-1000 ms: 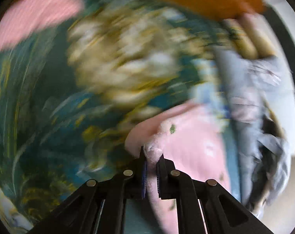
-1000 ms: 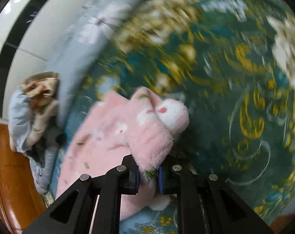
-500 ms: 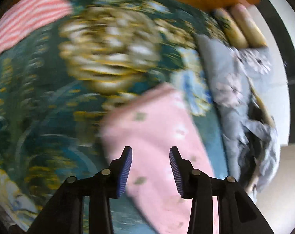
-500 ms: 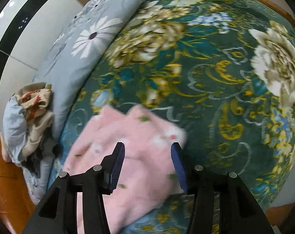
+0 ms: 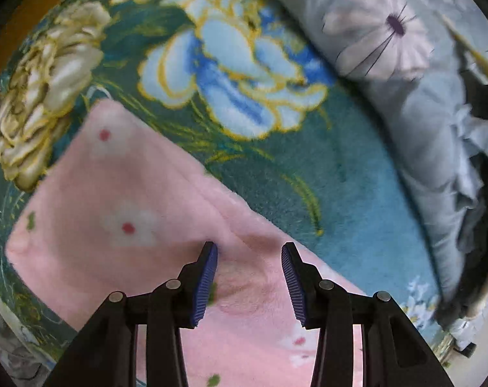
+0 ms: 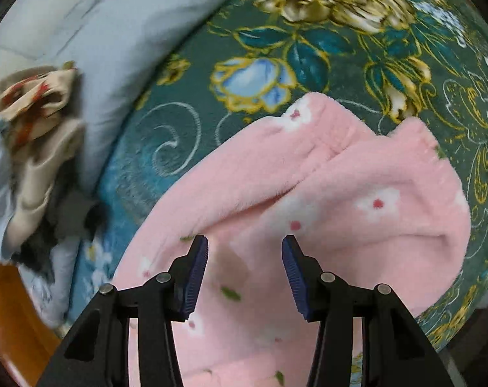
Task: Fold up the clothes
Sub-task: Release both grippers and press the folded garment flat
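A pink fleece garment with small white flowers (image 5: 121, 200) lies folded flat on a dark green floral blanket (image 5: 231, 74). My left gripper (image 5: 248, 258) is open and empty, low over the garment near its right edge. In the right wrist view the same pink garment (image 6: 340, 193) shows a fold ridge and two rounded ends. My right gripper (image 6: 244, 248) is open and empty, just above the garment's near part.
A pale blue flowered quilt (image 5: 389, 32) lies along the blanket's edge; it also shows in the right wrist view (image 6: 115, 16). A heap of beige, grey and dark clothes (image 6: 34, 148) sits at the left. An orange wooden bed frame (image 6: 8, 316) runs below it.
Both grippers were shut on the pink garment a second ago and let it go; it now lies flat. Both grippers have since moved down closer to it, jaws wide.
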Tool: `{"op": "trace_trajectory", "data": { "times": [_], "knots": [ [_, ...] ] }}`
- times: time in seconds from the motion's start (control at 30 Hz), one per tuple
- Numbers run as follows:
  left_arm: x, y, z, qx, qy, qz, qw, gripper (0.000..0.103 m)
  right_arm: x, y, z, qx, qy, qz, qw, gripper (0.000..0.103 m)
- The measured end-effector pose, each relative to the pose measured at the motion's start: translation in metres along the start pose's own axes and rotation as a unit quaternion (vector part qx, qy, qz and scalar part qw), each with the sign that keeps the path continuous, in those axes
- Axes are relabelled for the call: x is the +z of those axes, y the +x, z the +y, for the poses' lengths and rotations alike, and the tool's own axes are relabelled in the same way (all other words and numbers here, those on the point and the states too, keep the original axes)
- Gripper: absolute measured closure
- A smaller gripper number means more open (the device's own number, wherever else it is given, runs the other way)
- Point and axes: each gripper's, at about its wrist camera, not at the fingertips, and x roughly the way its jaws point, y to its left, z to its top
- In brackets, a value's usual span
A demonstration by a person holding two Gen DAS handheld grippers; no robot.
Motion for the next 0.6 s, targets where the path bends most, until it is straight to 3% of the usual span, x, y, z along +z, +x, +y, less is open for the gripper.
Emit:
{"op": "trace_trajectory", "data": {
  "times": [0.17,0.23,0.27,0.3,0.47,0.6],
  "knots": [
    [-0.001,0.007,0.001,0.014,0.006,0.001,0.9999,0.058,0.002,0.019,-0.007,-0.036,0.015,0.02,0.999,0.076],
    [-0.002,0.007,0.001,0.015,0.009,0.001,0.9999,0.059,0.002,0.022,-0.011,-0.04,0.019,0.022,0.999,0.086],
    [-0.002,0.007,0.002,0.016,0.009,0.0,0.9998,0.064,0.001,0.023,-0.014,-0.039,0.021,0.021,0.999,0.097],
    [-0.003,0.005,0.005,0.017,0.008,-0.003,0.9998,0.073,0.001,0.023,-0.018,-0.033,0.022,0.02,0.999,0.1],
    [-0.011,-0.005,0.025,-0.001,0.003,-0.014,0.9999,0.094,-0.007,0.01,-0.035,0.012,0.01,0.001,1.0,0.103],
    [-0.022,-0.024,0.041,-0.041,0.002,-0.037,0.9985,0.098,-0.02,-0.008,-0.05,0.049,-0.005,-0.026,0.998,0.103]
  ]
}}
